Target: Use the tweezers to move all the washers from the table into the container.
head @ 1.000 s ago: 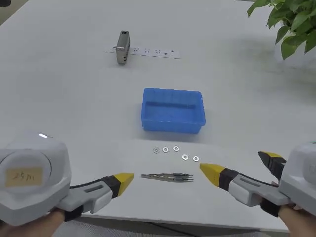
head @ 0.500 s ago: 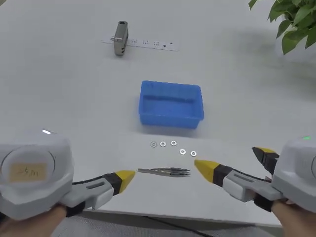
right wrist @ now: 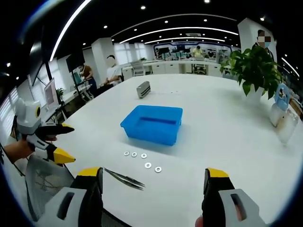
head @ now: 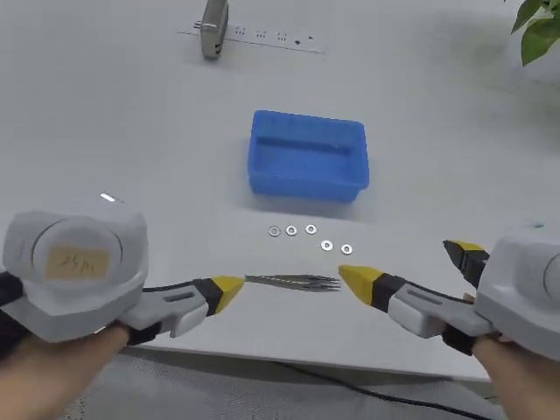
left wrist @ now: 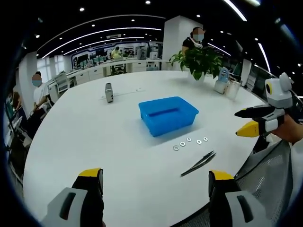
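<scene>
Slim metal tweezers [head: 293, 281] lie flat near the table's front edge. Beyond them several small washers [head: 311, 238] form a short row, and farther back stands the blue container [head: 306, 156], nothing in it. My left gripper [left wrist: 155, 177] is open, its yellow tip [head: 226, 291] just left of the tweezers [left wrist: 199, 163]. My right gripper [head: 407, 264] is open too, one tip close to the tweezers' right end. In the right gripper view the tweezers [right wrist: 124, 178] lie left of centre before the washers [right wrist: 142, 160] and the container [right wrist: 152, 124].
A white power strip with a grey adapter [head: 213, 17] lies at the table's far side. A potted plant [left wrist: 199, 59] stands at the far right. The table's front edge [head: 289, 357] runs just below both grippers. People stand in the background.
The head camera has tilted, so everything sits higher in the picture. Both grippers have drawn a little nearer to the ends of the tweezers. Tweezers, washers and container lie as before.
</scene>
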`<state>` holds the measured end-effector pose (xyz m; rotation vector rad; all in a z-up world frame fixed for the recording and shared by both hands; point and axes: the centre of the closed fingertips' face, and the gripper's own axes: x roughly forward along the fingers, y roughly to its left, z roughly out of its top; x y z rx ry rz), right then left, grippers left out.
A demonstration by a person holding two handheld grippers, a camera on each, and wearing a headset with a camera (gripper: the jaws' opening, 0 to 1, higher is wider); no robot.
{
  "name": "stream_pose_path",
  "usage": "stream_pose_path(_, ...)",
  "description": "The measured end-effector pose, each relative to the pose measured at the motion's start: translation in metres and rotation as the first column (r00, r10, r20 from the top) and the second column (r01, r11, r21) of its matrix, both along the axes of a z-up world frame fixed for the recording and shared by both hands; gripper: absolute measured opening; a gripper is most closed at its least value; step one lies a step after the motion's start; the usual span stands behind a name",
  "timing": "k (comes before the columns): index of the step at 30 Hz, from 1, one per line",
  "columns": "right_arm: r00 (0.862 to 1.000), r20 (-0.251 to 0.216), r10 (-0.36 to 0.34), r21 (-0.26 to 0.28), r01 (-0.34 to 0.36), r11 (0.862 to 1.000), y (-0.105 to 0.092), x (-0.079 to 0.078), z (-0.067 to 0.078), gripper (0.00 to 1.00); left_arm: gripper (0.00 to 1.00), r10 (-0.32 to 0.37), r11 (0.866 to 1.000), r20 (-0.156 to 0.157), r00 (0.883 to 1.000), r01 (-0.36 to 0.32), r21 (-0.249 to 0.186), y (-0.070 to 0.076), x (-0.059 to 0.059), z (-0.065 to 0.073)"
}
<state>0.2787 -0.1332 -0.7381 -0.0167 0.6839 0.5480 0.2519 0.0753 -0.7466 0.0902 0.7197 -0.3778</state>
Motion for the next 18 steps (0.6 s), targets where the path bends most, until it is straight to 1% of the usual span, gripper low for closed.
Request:
stream_pose_path(3,1.000,-0.016,0.001,0.003,-0.001,1.000,0.002,0.002,-0.004,0.87,0.94,-0.039,0.999,-0.023,0.999,0.040,0.012,-0.007,0.003,-0.009)
stream_pose_path(6,1.000,-0.025,0.011,-0.008,-0.012,1.000,0.006,0.003,-0.006,0.86,0.91,-0.067,0.998,-0.043,0.997,0.068,0.018,-0.012,0.005,-0.015)
stream_pose_path(9,0.999,-0.029,0.016,-0.014,-0.016,1.000,0.008,0.003,-0.009,0.86,0.90,-0.086,0.996,-0.048,0.995,0.086,0.017,-0.017,0.006,-0.020)
stream_pose_path(14,0.999,-0.046,0.024,-0.013,-0.025,1.000,0.011,0.002,-0.013,0.86,0.88,-0.120,0.992,-0.076,0.990,0.122,0.020,-0.026,0.005,-0.030)
stream_pose_path(16,0.998,-0.054,0.031,-0.015,-0.032,0.999,0.014,0.000,-0.017,0.85,0.84,-0.137,0.990,-0.085,0.987,0.139,0.016,-0.029,0.006,-0.034)
stream_pose_path(17,0.998,-0.058,0.034,-0.019,-0.036,0.999,0.014,-0.001,-0.018,0.85,0.82,-0.144,0.989,-0.084,0.986,0.145,0.014,-0.031,0.007,-0.035)
stream_pose_path(18,0.997,-0.063,0.039,-0.022,-0.040,0.999,0.015,-0.002,-0.020,0.85,0.78,-0.161,0.987,-0.085,0.983,0.162,0.007,-0.034,0.007,-0.036)
